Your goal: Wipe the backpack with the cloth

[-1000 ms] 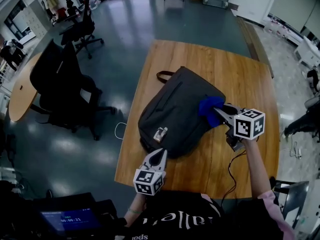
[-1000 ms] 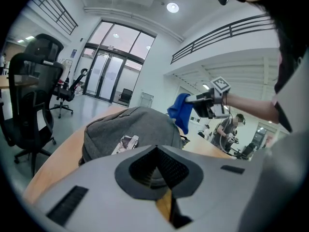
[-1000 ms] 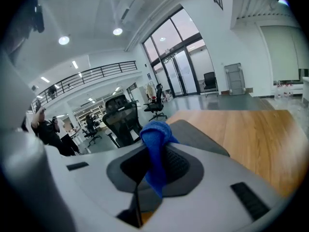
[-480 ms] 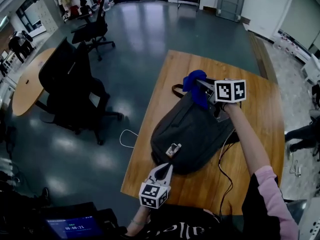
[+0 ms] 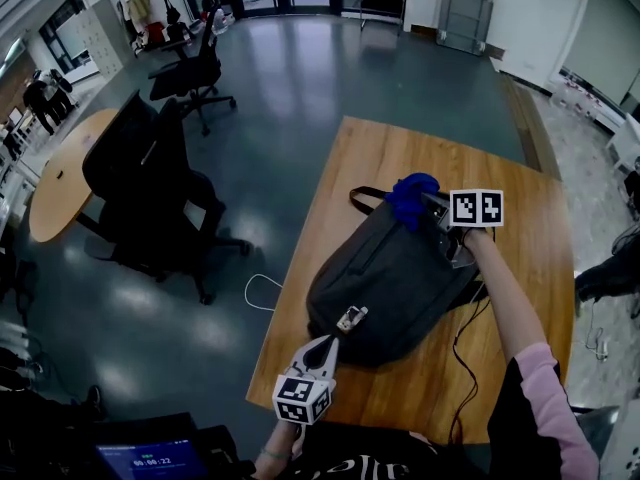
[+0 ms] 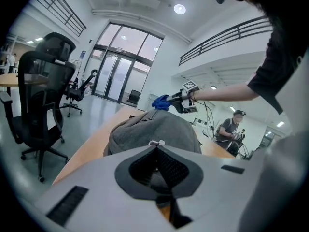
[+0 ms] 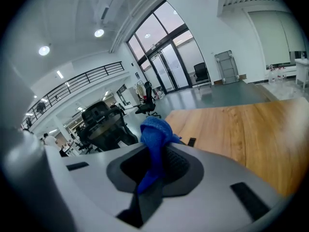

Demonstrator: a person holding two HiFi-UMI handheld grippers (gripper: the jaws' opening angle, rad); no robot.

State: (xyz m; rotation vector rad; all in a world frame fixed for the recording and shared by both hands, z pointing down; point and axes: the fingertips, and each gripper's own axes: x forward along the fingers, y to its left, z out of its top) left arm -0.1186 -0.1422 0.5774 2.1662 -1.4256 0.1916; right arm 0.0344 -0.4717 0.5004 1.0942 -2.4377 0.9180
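A dark grey backpack lies flat on the wooden table, its carry handle toward the far edge. My right gripper is shut on a blue cloth and holds it at the backpack's far top end; in the right gripper view the cloth bunches out between the jaws. My left gripper sits at the table's near edge, just short of the backpack's bottom, jaws shut and empty. In the left gripper view the backpack fills the middle, with the cloth beyond it.
A black cable trails from the right gripper across the table. Black office chairs stand on the floor to the left, beside a round wooden table. A white cord lies on the floor by the table's left edge.
My right gripper carried the blue cloth from the backpack's right side up to its far top end, then shifted slightly right there. The left gripper stayed at the near edge.
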